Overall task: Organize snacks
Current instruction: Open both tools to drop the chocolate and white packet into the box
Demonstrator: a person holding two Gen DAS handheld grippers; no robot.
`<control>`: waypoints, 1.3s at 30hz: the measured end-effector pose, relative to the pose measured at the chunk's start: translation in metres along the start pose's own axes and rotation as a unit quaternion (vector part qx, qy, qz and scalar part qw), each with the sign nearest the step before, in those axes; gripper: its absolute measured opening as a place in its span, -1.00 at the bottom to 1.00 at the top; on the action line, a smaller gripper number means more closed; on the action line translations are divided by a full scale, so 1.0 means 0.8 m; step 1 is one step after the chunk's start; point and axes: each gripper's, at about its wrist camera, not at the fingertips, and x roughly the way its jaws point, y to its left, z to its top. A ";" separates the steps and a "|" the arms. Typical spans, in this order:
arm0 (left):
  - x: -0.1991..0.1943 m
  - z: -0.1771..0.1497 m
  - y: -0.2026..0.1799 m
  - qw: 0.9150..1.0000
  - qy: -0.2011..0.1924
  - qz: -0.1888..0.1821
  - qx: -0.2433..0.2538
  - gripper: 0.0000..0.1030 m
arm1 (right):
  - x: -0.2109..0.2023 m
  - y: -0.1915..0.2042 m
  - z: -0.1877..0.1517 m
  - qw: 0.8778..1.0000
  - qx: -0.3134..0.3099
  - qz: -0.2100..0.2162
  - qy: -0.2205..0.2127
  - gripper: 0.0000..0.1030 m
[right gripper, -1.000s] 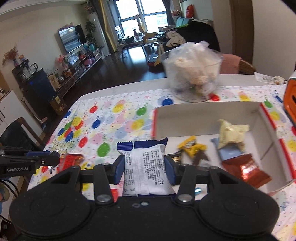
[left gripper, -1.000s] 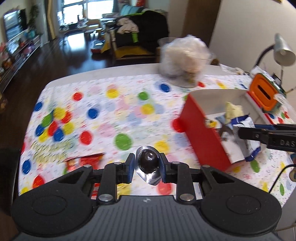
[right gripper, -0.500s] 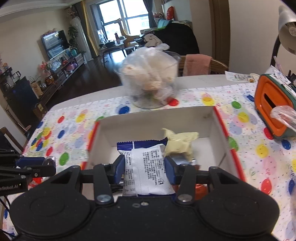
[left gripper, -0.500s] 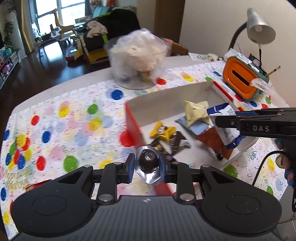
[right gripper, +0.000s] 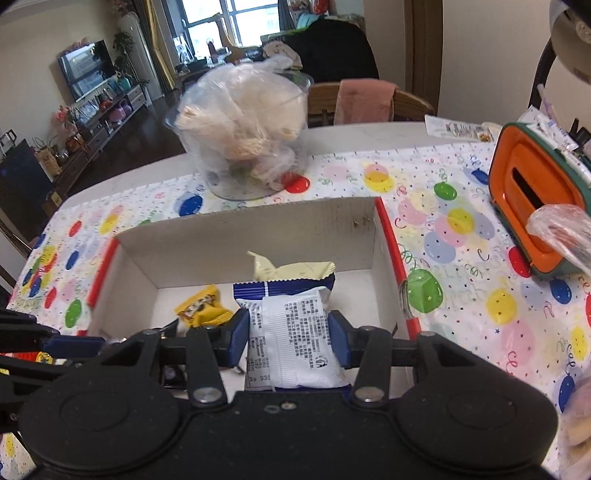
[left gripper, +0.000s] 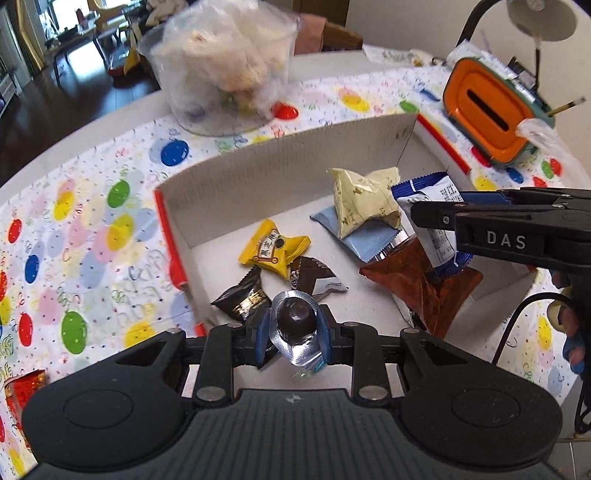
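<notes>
My left gripper (left gripper: pixel 293 328) is shut on a dark chocolate in a silver foil cup (left gripper: pixel 295 325), held over the near left part of the red-and-white cardboard box (left gripper: pixel 280 162). My right gripper (right gripper: pixel 290 332) is shut on a blue-and-white snack packet (right gripper: pixel 291 332), held over the box (right gripper: pixel 258 229); it also shows in the left wrist view (left gripper: pixel 436 218). In the box lie a yellow candy (left gripper: pixel 273 251), a pale yellow packet (left gripper: pixel 364 201), a red-brown packet (left gripper: pixel 421 288) and dark wrappers (left gripper: pixel 243 299).
A clear tub with a plastic bag of snacks (left gripper: pixel 225 62) stands behind the box. An orange-and-green container (left gripper: pixel 487 110) and a lamp (left gripper: pixel 539 18) stand at the right. A red snack packet (left gripper: pixel 22 391) lies on the balloon-print tablecloth (left gripper: pixel 92 229) at the left.
Both grippers have moved over the box with their snacks still held. The left one came from the open tablecloth rightwards to above the box's near left part.
</notes>
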 end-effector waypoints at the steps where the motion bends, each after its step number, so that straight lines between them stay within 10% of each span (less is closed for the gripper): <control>1: 0.005 0.003 -0.003 1.000 0.004 0.004 0.003 -0.49 | 0.005 -0.001 0.001 1.000 -0.003 0.001 0.005 -0.12; 21: 0.084 0.040 -0.020 0.992 0.120 0.026 -0.011 -0.48 | 0.054 0.008 0.012 0.999 -0.032 0.012 0.041 -0.12; 39: 0.060 0.034 -0.011 0.996 0.084 -0.006 -0.039 -0.45 | 0.030 0.011 0.007 0.998 -0.038 0.025 0.039 0.11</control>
